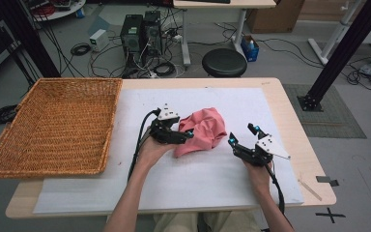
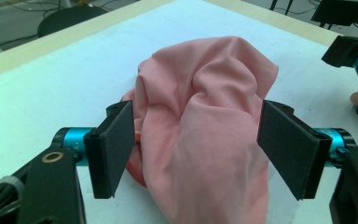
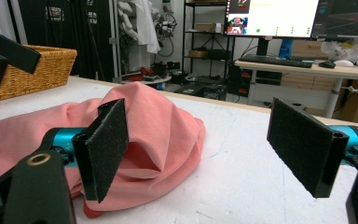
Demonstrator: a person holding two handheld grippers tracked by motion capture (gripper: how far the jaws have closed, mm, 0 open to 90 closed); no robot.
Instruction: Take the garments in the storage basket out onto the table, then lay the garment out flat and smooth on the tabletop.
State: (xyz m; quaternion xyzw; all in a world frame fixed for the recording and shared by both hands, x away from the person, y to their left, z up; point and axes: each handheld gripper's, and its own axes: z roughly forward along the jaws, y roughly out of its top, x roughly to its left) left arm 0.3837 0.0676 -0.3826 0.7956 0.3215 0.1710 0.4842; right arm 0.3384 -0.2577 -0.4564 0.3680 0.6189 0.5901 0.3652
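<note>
High view: a crumpled pink cloth [image 1: 202,131] lies just right of the frame's centre on the white sheet [image 1: 183,179] that covers the desk [image 1: 290,121]. The left hand-held gripper [image 1: 189,133] sits at the cloth's left edge; in the left gripper view its jaws stand wide apart with the bunched cloth [image 2: 205,121] between them, the pads not pressed onto it. The right hand-held gripper [image 1: 242,134] hovers just right of the cloth, jaws spread; in the right gripper view the cloth [image 3: 158,130] lies behind its left jaw. A wicker basket [image 1: 53,125] fills the left of the frame.
</note>
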